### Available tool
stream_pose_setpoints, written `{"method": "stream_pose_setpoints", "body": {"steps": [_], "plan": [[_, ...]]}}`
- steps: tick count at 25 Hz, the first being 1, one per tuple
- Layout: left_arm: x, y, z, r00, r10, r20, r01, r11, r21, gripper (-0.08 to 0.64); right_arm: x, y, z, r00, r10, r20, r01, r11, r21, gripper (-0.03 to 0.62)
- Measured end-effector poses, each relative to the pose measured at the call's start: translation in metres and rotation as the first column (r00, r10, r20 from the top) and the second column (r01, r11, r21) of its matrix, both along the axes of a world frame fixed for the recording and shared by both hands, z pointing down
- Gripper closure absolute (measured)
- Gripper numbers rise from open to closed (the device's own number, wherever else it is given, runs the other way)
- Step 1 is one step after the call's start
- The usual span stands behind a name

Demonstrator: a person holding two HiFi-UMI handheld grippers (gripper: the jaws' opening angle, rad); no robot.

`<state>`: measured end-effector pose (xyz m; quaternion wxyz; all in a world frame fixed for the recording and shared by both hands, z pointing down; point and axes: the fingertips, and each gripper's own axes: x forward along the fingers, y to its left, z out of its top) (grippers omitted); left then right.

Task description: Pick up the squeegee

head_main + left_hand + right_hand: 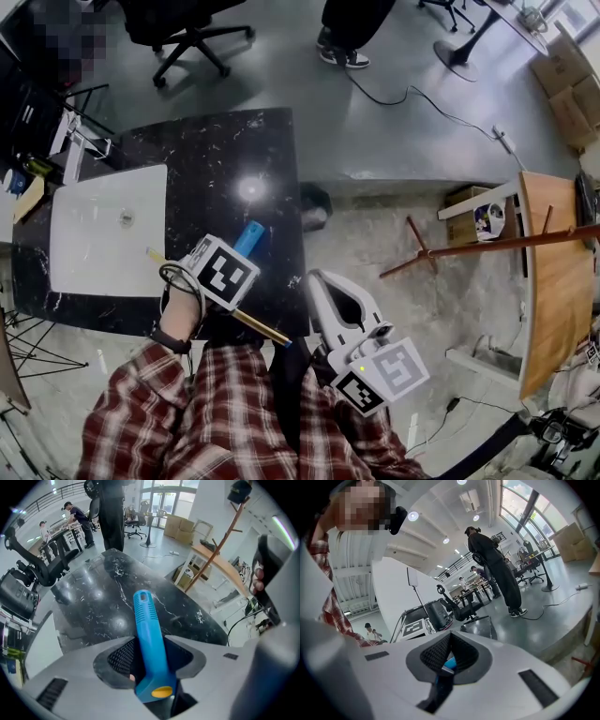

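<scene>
The squeegee has a blue handle [248,237] and a yellowish blade bar [262,328] that runs crosswise under my left hand. My left gripper [234,261] is shut on the blue handle [149,634], which sticks out forward between the jaws over the black marble table [103,597]. In the left gripper view, the left gripper [150,645] grips the handle just above its yellow button. My right gripper [315,281] hangs beside the table's right edge near my lap. In its own view, the right gripper [449,639] is shut with nothing held; a sliver of blue shows behind the pads.
A white board [108,230] lies on the left of the black table [244,150]. A fallen wooden coat stand [487,246] and a wooden tabletop [553,281] are on the right. An office chair [178,28], a person's shoes [342,56] and cardboard boxes [572,84] lie beyond.
</scene>
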<state>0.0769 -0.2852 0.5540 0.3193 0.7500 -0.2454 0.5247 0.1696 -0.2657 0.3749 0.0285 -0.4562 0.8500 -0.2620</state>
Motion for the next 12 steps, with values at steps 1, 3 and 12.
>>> {"method": "stream_pose_setpoints", "body": {"steps": [1, 3, 12], "plan": [[0.005, 0.003, 0.0, 1.0, 0.008, -0.014, -0.008, 1.0, -0.014, 0.365, -0.001, 0.001, 0.0, 1.0, 0.0, 0.002, 0.0, 1.0, 0.001, 0.581], [0.007, 0.007, -0.001, 0.999, -0.007, -0.038, 0.007, 1.0, -0.016, 0.365, -0.001, 0.002, -0.001, 1.0, 0.002, 0.005, -0.002, 1.0, 0.003, 0.581], [-0.021, -0.018, -0.008, 0.997, -0.069, 0.027, 0.063, 0.98, 0.187, 0.399, 0.0, 0.005, -0.009, 1.0, 0.008, 0.003, -0.008, 1.0, 0.018, 0.581]]}}
